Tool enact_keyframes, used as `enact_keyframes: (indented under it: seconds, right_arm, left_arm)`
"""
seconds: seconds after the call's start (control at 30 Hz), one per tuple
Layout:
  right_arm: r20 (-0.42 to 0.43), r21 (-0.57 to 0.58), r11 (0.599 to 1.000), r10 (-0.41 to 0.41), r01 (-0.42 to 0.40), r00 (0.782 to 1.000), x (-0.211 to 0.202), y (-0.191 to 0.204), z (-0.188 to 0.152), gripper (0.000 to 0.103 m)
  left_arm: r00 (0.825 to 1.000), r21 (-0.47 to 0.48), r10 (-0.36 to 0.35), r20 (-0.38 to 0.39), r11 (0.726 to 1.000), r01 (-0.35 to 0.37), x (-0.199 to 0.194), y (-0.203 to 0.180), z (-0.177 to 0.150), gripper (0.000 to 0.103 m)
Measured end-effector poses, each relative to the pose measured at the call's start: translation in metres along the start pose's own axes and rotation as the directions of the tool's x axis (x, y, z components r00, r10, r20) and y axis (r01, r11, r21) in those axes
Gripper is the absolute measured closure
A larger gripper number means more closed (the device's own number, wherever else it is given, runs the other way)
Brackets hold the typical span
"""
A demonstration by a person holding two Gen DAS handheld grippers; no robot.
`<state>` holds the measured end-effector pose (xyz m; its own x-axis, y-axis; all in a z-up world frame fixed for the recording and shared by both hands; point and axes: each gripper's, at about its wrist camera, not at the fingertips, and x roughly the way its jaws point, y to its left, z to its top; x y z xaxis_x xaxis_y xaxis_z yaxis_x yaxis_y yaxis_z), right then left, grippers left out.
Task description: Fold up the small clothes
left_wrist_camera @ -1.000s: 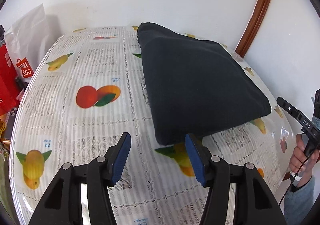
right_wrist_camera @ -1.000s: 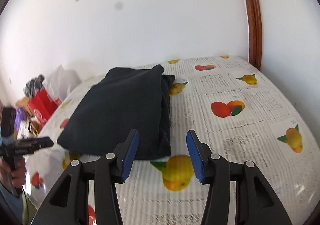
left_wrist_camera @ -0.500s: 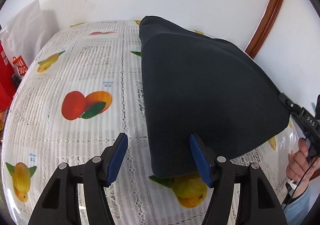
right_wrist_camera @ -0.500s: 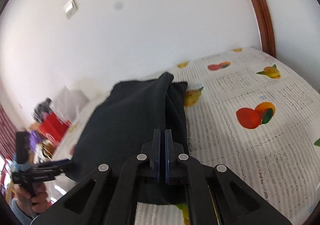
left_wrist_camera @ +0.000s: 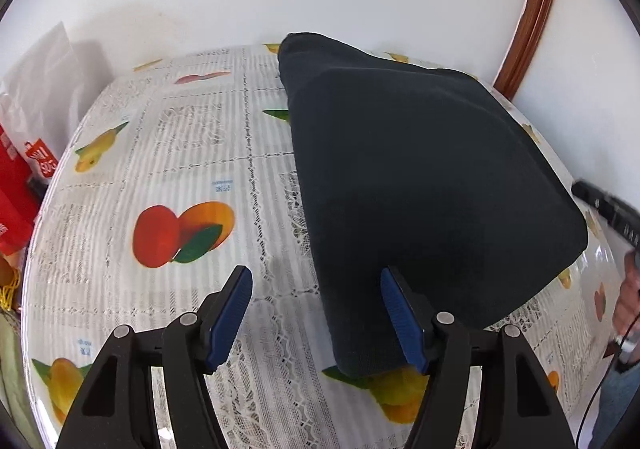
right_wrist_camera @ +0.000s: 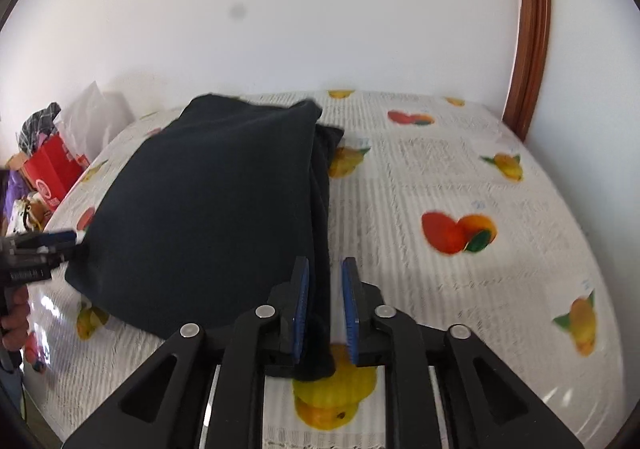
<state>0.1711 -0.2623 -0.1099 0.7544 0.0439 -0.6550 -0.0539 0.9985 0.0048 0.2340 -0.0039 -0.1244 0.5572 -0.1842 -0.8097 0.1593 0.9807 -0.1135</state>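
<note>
A folded dark navy garment lies on a table with a fruit-print cloth. My left gripper is open, with the garment's near corner between its blue pads; the right pad is over the cloth edge. In the right wrist view the same garment lies to the left. My right gripper is partly open, its jaws a narrow gap apart around the garment's near right edge, not clamped. The right gripper also shows at the right edge of the left view.
A white plastic bag and red bags stand past the table's left edge. A white wall and a brown door frame are behind the table. The left gripper and hand show at left in the right view.
My right gripper, shut half a second ago, has opened to a narrow gap around the garment's edge. My left gripper has moved forward over the garment's near corner, staying open.
</note>
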Motion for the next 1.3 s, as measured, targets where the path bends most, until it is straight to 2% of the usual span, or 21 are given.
enact_keyframes:
  seconds: [0.03, 0.1, 0.13, 0.3, 0.4, 0.6, 0.67, 0.73, 0.77, 0.8, 0.87, 0.9, 0.97, 1.0, 1.03, 1.1, 1.2, 1.23, 1.3]
  right_arm:
    - [0.006, 0.001, 1.000, -0.004, 0.003, 1.000, 0.000, 0.000, 0.009, 0.079]
    - [0.012, -0.005, 1.000, 0.015, -0.015, 1.000, 0.006, 0.004, 0.035, 0.063]
    - [0.011, -0.005, 1.000, 0.012, -0.012, 1.000, 0.013, 0.005, 0.046, 0.061]
    - [-0.048, 0.031, 0.999, 0.026, -0.024, 0.999, 0.071, 0.012, 0.105, 0.060]
    - [-0.077, 0.083, 0.996, 0.044, -0.037, 0.996, 0.104, 0.011, 0.131, 0.060]
    - [-0.140, 0.129, 0.992, 0.023, -0.005, 0.990, 0.167, 0.010, 0.161, 0.060]
    - [-0.191, 0.185, 0.982, 0.064, -0.028, 0.979, 0.193, 0.004, 0.167, 0.060]
    - [-0.232, 0.243, 0.968, 0.123, -0.065, 0.965, 0.212, 0.001, 0.169, 0.070]
    - [-0.240, 0.264, 0.960, 0.164, -0.099, 0.957, 0.217, 0.000, 0.170, 0.094]
    - [-0.210, 0.281, 0.944, 0.234, -0.171, 0.949, 0.215, -0.002, 0.172, 0.095]
    - [-0.070, 0.316, 0.910, 0.305, -0.269, 0.950, 0.197, -0.017, 0.173, 0.096]
    - [-0.030, 0.374, 0.874, 0.346, -0.311, 0.938, 0.194, -0.030, 0.170, 0.096]
    - [-0.080, 0.462, 0.841, 0.355, -0.281, 0.931, 0.208, -0.044, 0.163, 0.096]
    - [-0.154, 0.482, 0.845, 0.342, -0.232, 0.927, 0.220, -0.046, 0.157, 0.095]
    - [-0.177, 0.483, 0.847, 0.342, -0.222, 0.923, 0.224, -0.046, 0.154, 0.094]
    - [-0.171, 0.456, 0.863, 0.322, -0.215, 0.931, 0.216, -0.047, 0.155, 0.087]
    - [-0.118, 0.380, 0.909, 0.230, -0.170, 0.966, 0.179, -0.043, 0.161, 0.079]
    - [-0.105, 0.364, 0.914, 0.229, -0.177, 0.968, 0.169, -0.040, 0.160, 0.078]
    - [-0.089, 0.332, 0.920, 0.251, -0.209, 0.964, 0.155, -0.036, 0.158, 0.066]
  left_arm:
    - [1.000, 0.002, -0.005, 0.003, 1.000, 0.005, -0.001, 0.000, 0.004, 0.037]
    - [1.000, 0.002, -0.008, 0.029, 1.000, 0.008, -0.004, 0.001, 0.015, 0.037]
    - [0.999, 0.001, -0.006, 0.036, 1.000, 0.006, -0.005, 0.002, 0.019, 0.037]
    - [0.999, 0.018, 0.024, 0.041, 1.000, -0.024, 0.000, 0.010, 0.031, 0.037]
    - [0.999, 0.034, -0.002, 0.037, 0.999, 0.000, 0.005, 0.015, 0.034, 0.037]
    - [0.999, 0.060, -0.033, 0.030, 0.998, 0.031, 0.017, 0.012, 0.036, 0.036]
    - [0.999, 0.055, -0.041, 0.020, 0.998, 0.040, 0.022, 0.013, 0.037, 0.034]
    - [0.999, 0.048, -0.051, 0.014, 0.998, 0.051, 0.025, 0.014, 0.037, 0.034]
    - [0.998, 0.046, -0.054, 0.012, 0.997, 0.054, 0.025, 0.014, 0.037, 0.034]
    - [0.998, 0.045, -0.055, 0.011, 0.998, 0.054, 0.025, 0.014, 0.037, 0.034]
    - [0.999, 0.045, -0.051, 0.012, 0.998, 0.050, 0.024, 0.013, 0.036, 0.034]
    - [0.999, 0.050, -0.046, 0.014, 0.998, 0.045, 0.023, 0.012, 0.035, 0.034]
    - [0.999, 0.056, -0.037, 0.016, 0.998, 0.036, 0.023, 0.010, 0.036, 0.034]
    - [0.999, 0.059, -0.032, 0.014, 0.998, 0.031, 0.023, 0.008, 0.036, 0.034]
    - [1.000, 0.064, -0.024, 0.011, 0.998, 0.023, 0.024, 0.007, 0.037, 0.034]
    - [1.000, 0.074, -0.010, 0.015, 0.997, 0.009, 0.022, 0.006, 0.037, 0.034]
    - [1.000, 0.075, -0.001, 0.020, 0.997, -0.001, 0.018, 0.005, 0.035, 0.037]
    - [1.000, 0.075, 0.000, 0.022, 0.997, -0.002, 0.017, 0.004, 0.035, 0.037]
    - [1.000, 0.072, 0.005, 0.025, 0.997, -0.007, 0.015, 0.004, 0.034, 0.037]
